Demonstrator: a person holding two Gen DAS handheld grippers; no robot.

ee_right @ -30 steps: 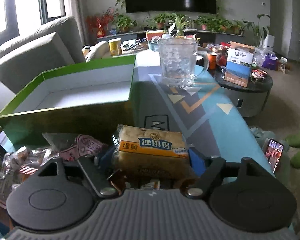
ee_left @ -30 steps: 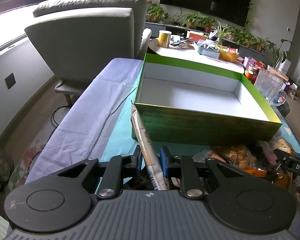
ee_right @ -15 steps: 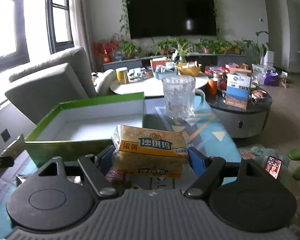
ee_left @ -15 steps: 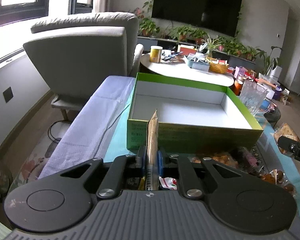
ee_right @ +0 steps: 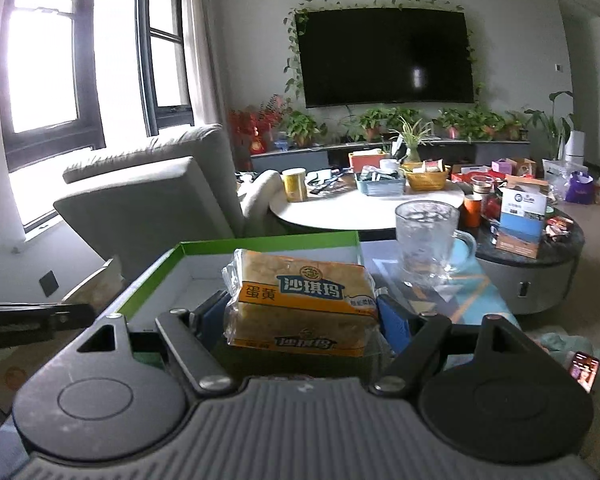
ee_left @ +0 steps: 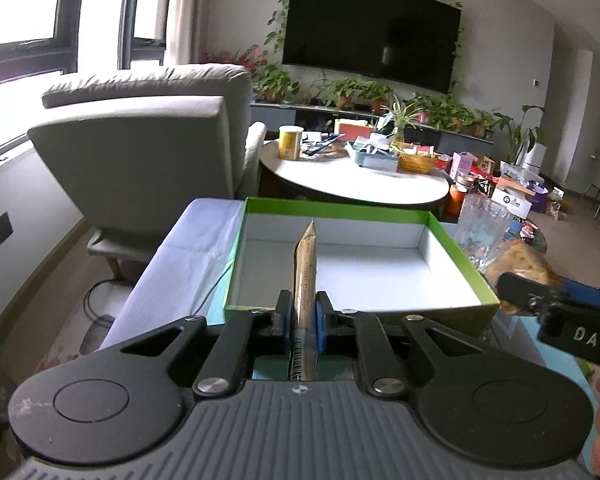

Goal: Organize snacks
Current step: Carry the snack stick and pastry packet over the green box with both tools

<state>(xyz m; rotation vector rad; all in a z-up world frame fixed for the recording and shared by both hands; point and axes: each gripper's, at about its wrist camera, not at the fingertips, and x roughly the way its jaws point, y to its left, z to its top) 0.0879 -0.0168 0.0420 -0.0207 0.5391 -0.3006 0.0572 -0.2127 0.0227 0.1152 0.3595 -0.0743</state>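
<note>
My left gripper [ee_left: 304, 320] is shut on a thin tan snack packet [ee_left: 306, 268], held edge-on and upright above the near wall of the green box [ee_left: 340, 206]. The box is white inside and holds nothing. My right gripper [ee_right: 302, 312] is shut on a yellow-orange wrapped cake packet [ee_right: 300, 296] and hangs over the box's near right corner [ee_right: 268, 238]. In the left wrist view the right gripper [ee_left: 556, 308] shows at the right edge with its packet [ee_left: 520, 260]. At the left edge of the right wrist view, the left gripper [ee_right: 32, 320] holds the tan packet [ee_right: 100, 284].
A glass mug [ee_right: 428, 236] stands on the blue patterned table top [ee_right: 460, 292] just right of the box. A grey armchair [ee_left: 148, 152] is beyond on the left, then a cluttered round white table [ee_left: 352, 176]. A dark round side table [ee_right: 540, 248] is at right.
Both grippers have risen with their packets, and the snack pile on the table has dropped out of view. The tan packet has gone from leaning to upright, with the left jaws tighter on it.
</note>
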